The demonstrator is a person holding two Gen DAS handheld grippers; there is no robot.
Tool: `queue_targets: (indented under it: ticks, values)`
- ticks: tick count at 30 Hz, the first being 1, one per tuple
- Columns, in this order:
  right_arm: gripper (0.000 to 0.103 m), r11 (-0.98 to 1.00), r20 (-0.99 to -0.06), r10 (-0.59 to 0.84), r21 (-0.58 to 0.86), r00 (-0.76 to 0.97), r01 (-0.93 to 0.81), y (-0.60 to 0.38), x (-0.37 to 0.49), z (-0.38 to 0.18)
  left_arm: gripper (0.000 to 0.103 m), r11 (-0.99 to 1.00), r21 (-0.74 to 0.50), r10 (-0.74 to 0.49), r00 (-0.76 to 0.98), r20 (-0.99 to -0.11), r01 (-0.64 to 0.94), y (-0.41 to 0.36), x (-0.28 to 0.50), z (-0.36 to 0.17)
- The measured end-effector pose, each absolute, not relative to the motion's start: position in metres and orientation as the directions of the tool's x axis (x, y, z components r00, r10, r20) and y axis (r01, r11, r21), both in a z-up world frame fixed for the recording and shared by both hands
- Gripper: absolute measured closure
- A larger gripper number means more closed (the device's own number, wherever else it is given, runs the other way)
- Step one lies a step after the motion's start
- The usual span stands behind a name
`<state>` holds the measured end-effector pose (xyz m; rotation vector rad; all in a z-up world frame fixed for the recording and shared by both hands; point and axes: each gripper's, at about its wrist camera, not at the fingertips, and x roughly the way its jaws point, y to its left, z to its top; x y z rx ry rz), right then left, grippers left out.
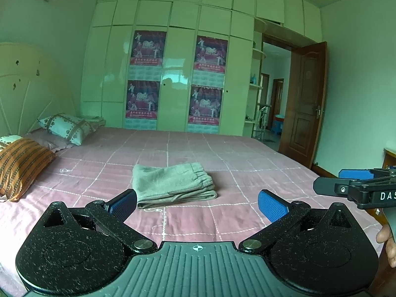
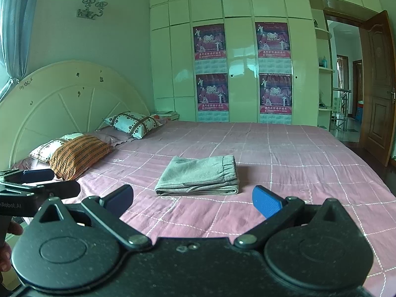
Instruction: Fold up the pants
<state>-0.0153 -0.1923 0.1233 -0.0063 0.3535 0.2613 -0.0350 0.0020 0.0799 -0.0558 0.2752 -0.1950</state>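
Grey sweatpants (image 2: 199,175), folded into a compact stack, mid-bed on the pink checked bedspread (image 2: 284,153), elastic waistband toward the foot edge. Soft, light, limp knit, likely; pinch at a folded edge or corner. Left hand-held gripper (image 1: 196,201) and right hand-held gripper (image 2: 193,199) both spread, holding nothing, short of the stack. Legible: "DAS", "nRobot.AI"; wardrobe calendars (image 2: 210,66) read "2010".

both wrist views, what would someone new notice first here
First, the grey pants, already folded into a neat stack in the middle of the pink checked bedspread. Next, the four red posters on the pale wardrobe behind the bed. In the foreground the left gripper and right gripper both stand open, short of the pants and touching nothing.
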Motion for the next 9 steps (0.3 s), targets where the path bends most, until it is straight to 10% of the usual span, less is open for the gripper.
queue_targets:
  ticks: [9]
  values:
    - [0.006, 0.965, -0.335, 0.259, 0.04, 0.906, -0.261, -0.1972, -0.0141, 0.1243, 0.0, 0.985, -0.077, -0.172, 0.951, -0.258, 0.157, 0.0006, -0.038, 0.0813]
